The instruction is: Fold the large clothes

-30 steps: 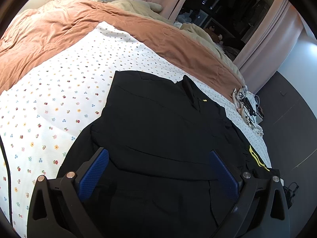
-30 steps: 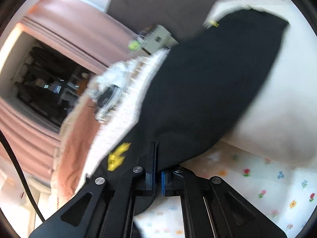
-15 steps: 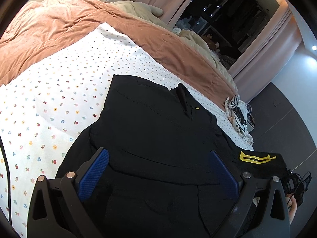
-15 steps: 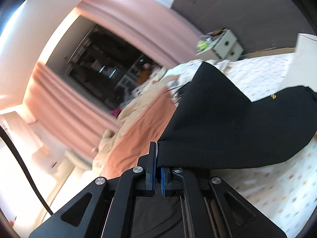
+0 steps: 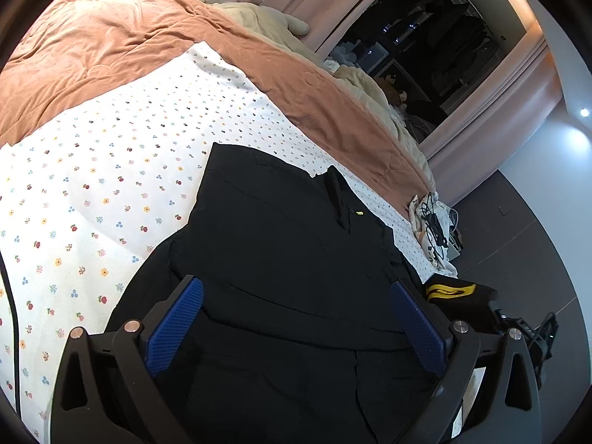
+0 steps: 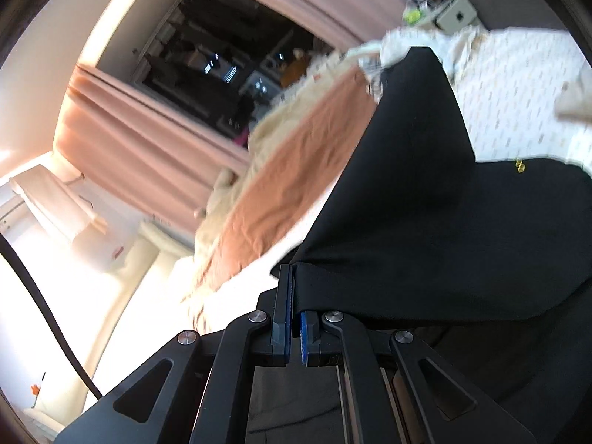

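Note:
A large black garment lies spread on the flowered white bed sheet. My left gripper is open and empty, its blue pads hovering wide apart above the garment's near part. My right gripper is shut on a lifted part of the black garment, holding it stretched in the air above the bed. That part, with a yellow mark, shows at the right in the left wrist view.
A rust-orange blanket and a beige duvet cover the far half of the bed. Cables and small items lie at the bed's right corner. Pink curtains frame a dark closet. Dark floor lies to the right.
My right gripper has swung upward and turned, lifting the held part of the garment higher. The left gripper tilted slightly and stays open above the garment.

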`<state>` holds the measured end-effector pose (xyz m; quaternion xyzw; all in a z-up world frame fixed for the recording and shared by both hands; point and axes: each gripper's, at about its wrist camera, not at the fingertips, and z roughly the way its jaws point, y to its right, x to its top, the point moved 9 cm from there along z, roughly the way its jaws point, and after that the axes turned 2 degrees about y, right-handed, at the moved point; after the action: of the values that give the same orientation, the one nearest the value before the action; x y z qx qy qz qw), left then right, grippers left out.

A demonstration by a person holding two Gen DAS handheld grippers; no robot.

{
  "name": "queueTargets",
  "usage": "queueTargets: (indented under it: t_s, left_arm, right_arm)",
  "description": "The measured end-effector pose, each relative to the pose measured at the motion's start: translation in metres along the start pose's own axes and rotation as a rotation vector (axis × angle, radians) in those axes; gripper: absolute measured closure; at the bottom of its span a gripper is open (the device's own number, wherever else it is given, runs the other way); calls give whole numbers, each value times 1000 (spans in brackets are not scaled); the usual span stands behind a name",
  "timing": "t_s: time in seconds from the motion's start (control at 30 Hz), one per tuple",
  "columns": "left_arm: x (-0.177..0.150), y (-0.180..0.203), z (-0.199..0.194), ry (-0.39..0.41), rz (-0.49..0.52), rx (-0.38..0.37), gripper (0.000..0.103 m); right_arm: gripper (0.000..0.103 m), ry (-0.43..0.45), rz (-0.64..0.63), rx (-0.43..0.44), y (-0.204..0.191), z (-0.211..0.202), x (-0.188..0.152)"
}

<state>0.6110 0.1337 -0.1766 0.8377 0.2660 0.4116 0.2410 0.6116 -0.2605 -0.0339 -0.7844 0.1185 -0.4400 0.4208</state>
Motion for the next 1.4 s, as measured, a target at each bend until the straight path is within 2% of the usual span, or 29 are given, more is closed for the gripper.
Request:
queueTargets:
  t_s: [0.13,0.2,0.27,0.3,0.37,0.4,0.43,0.47,0.5,0.63,0.7,0.8,0.9,1.0,1.07,1.2,1.4]
  left_arm:
    - [0,-3,1,-2,-13,1,0]
    - [0,-2,4,-6,-15,2,0]
    - [-2,0,6,-12,-10,4,0]
    - [-3,1,8,-15,-5,7,0]
    - [-4,3,10,-20,4,11,0]
    - [-5,4,11,-23,9,12,0]
    - [-6,5,12,-25,14,14,0]
    - [-7,6,12,-26,17,16,0]
    - [-8,6,13,-25,20,19,0]
    - [-10,7,13,-26,28,24,0]
    - [-10,7,13,-25,32,27,0]
    - [-12,9,15,-30,37,28,0]
    - [-13,10,16,-33,45,30,0]
    - [-13,11,16,-32,53,33,0]
    - [-13,11,16,-32,58,38,0]
    - [-16,13,19,-42,75,43,0]
    - [-15,14,19,-36,78,46,0]
  right_arm:
    - [103,-110,0,-37,16,33,1]
    - [102,-165,30,-83,21,50,3]
    - [102,-273,36,-171,36,65,-9]
    - [101,-303,42,-188,44,68,-12]
    - [89,-324,62,-197,55,67,-12]
    - [64,-332,76,-189,58,65,-12]
    - [26,-340,92,-171,58,59,-12]
    - [11,-336,104,-148,57,52,-10]
    - [6,-329,105,-136,57,46,-12]
    - [6,-370,73,-189,59,13,-4]
    - [6,-369,73,-187,61,-7,1]
    - [6,-335,47,-188,61,-31,22]
    - [6,-248,-32,-189,57,-68,51]
    - [6,-140,-116,-292,73,-99,88]
    - [6,-87,-175,-401,93,-120,115]
    - [6,-54,-148,-464,126,-145,149]
    - [6,-30,-186,-636,161,-169,174]
